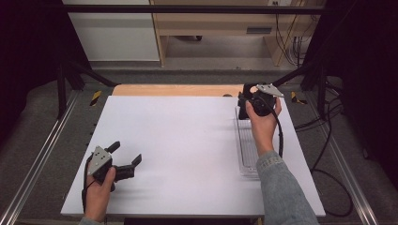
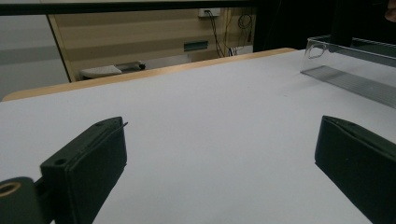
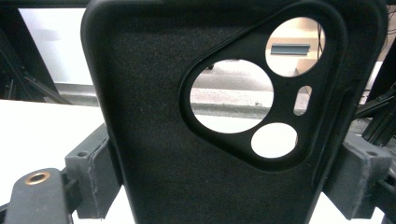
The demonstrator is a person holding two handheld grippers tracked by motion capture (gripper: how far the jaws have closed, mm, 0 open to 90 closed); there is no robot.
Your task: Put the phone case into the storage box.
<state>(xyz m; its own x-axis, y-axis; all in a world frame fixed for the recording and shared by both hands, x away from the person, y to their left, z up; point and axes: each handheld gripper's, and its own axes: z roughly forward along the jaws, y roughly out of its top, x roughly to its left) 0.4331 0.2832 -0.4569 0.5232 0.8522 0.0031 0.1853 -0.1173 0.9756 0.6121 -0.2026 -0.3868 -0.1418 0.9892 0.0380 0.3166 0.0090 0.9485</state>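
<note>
So the right gripper point(image 1: 245, 104) has a black phone case point(image 3: 196, 140) pinched across its width, up over the far right corner of the table point(image 1: 187, 154), above the clear tray's point(image 1: 247, 150) far end. Case looks light and bendy, probably a bit grippy; side edges seem the best hold. Left gripper point(image 1: 126, 157) sits wide open and empty near the front left corner.

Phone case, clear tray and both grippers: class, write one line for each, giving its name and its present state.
Phone case: black, upright, clamped by its sides, camera cut-outs at the top.
Right gripper: shut on the phone case, held at the tray's far end.
Left gripper: open, nothing between its fingers, low over the table.
Clear tray: resting on the table.
</note>
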